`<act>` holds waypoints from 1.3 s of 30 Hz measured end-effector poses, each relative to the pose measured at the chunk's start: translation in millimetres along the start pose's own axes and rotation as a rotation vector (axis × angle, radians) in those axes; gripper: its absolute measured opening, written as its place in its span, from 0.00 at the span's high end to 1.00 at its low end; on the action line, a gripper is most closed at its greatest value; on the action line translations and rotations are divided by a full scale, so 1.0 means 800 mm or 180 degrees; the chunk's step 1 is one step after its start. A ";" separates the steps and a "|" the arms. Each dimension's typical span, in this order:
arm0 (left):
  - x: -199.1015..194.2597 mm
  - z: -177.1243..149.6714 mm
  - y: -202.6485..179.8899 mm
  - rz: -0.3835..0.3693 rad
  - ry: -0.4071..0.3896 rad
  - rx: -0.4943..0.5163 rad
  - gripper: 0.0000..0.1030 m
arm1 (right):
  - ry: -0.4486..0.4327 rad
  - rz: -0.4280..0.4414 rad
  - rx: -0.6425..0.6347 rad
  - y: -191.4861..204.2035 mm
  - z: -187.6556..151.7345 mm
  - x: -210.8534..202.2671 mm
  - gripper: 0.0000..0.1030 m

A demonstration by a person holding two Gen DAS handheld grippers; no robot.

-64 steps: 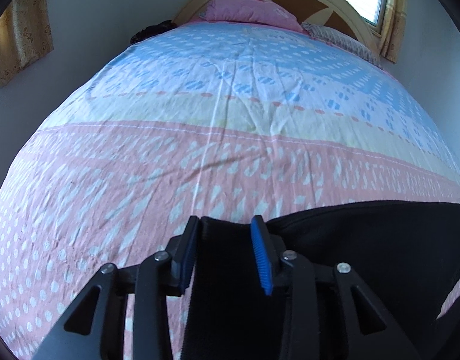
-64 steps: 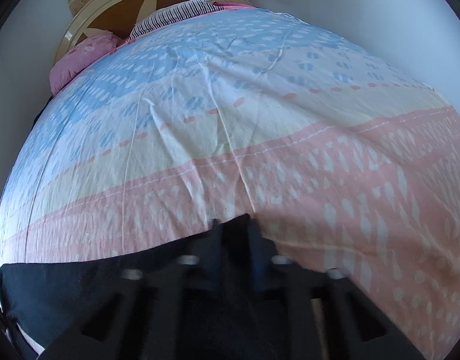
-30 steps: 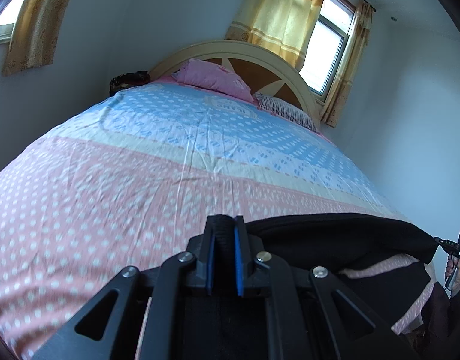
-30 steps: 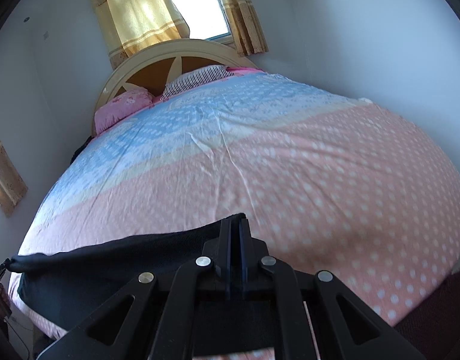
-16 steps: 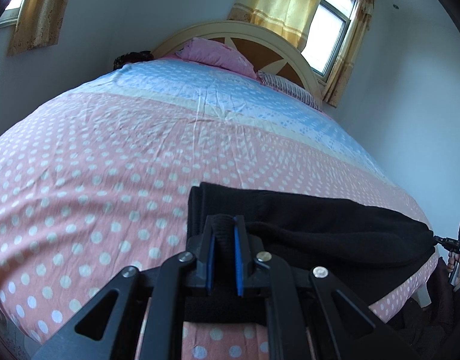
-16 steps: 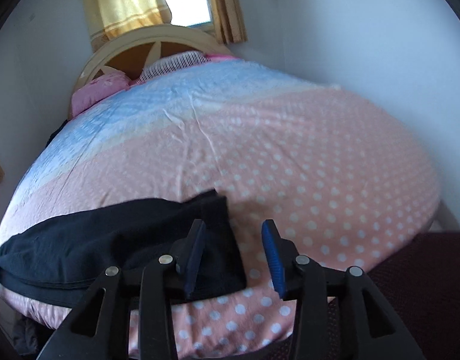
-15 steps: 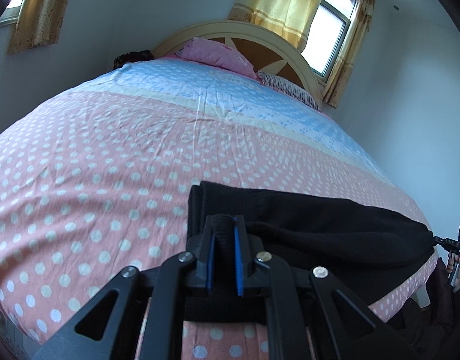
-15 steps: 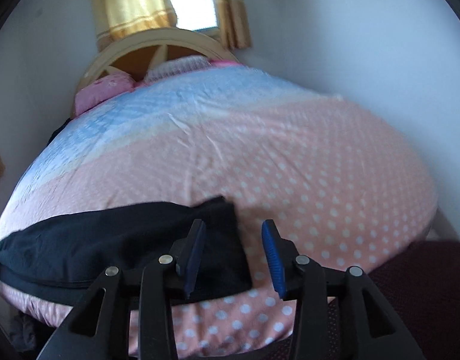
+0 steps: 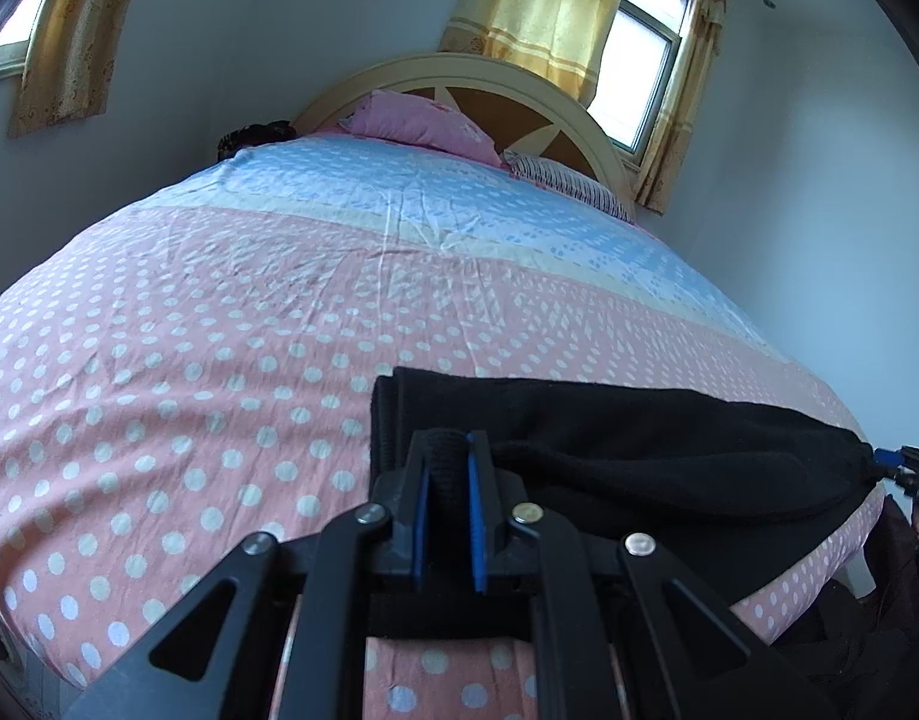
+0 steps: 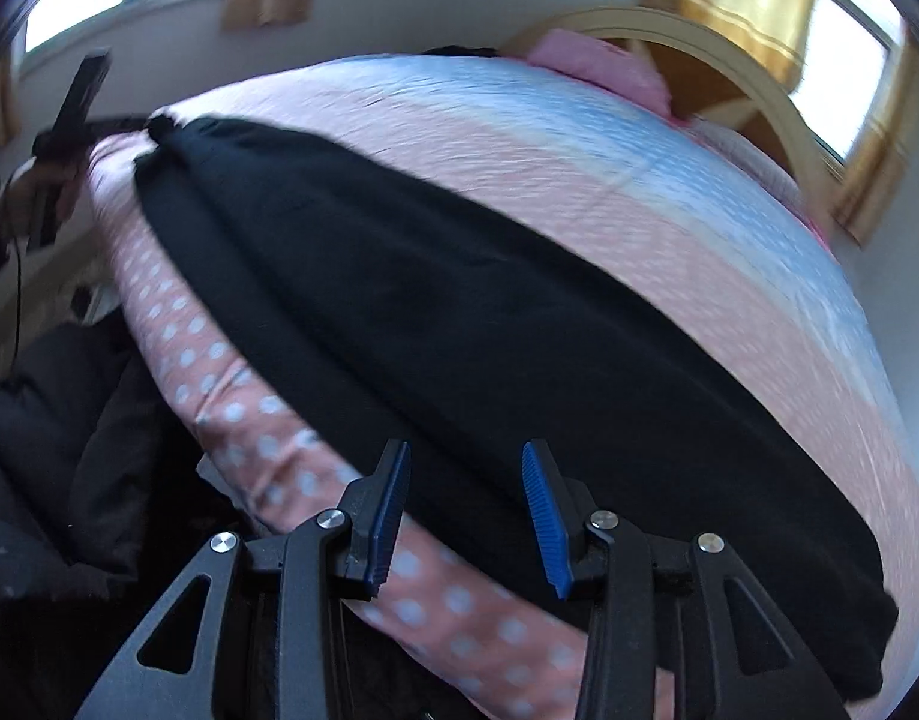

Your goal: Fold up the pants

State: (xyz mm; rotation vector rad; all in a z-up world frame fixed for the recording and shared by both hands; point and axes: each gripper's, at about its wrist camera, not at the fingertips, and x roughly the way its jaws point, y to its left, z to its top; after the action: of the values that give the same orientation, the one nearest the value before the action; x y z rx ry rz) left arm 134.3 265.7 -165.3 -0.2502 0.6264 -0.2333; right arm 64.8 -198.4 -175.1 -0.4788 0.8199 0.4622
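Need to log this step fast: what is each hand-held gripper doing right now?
Left hand-held gripper: closed on one end of the black pants.
Right hand-held gripper: open, holding nothing, above the pants' near edge.

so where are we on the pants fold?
Done: the pants lie as one long black band along the bed's near edge, apparently already folded lengthwise. In hand: the left gripper is shut on one end; the right gripper is open, holding nothing, over the band's near edge. Left: probably the crosswise folds.
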 end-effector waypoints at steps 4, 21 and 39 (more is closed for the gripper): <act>-0.002 -0.001 -0.004 0.0023 -0.0018 0.0128 0.89 | 0.0012 0.0054 -0.0027 0.007 0.017 0.028 0.63; -0.044 0.005 -0.005 -0.0300 -0.0170 0.0331 0.89 | 0.0015 0.0255 0.0059 0.021 -0.005 0.008 0.97; -0.045 -0.033 0.015 -0.0087 0.0041 0.0392 0.58 | 0.0113 0.0356 -0.0065 0.015 -0.013 -0.001 0.80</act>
State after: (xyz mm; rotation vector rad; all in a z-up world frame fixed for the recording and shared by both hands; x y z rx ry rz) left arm 91.6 283.2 -169.8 -0.1389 0.6194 -0.2988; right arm 51.7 -195.1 -183.0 -0.4626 0.8799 0.5673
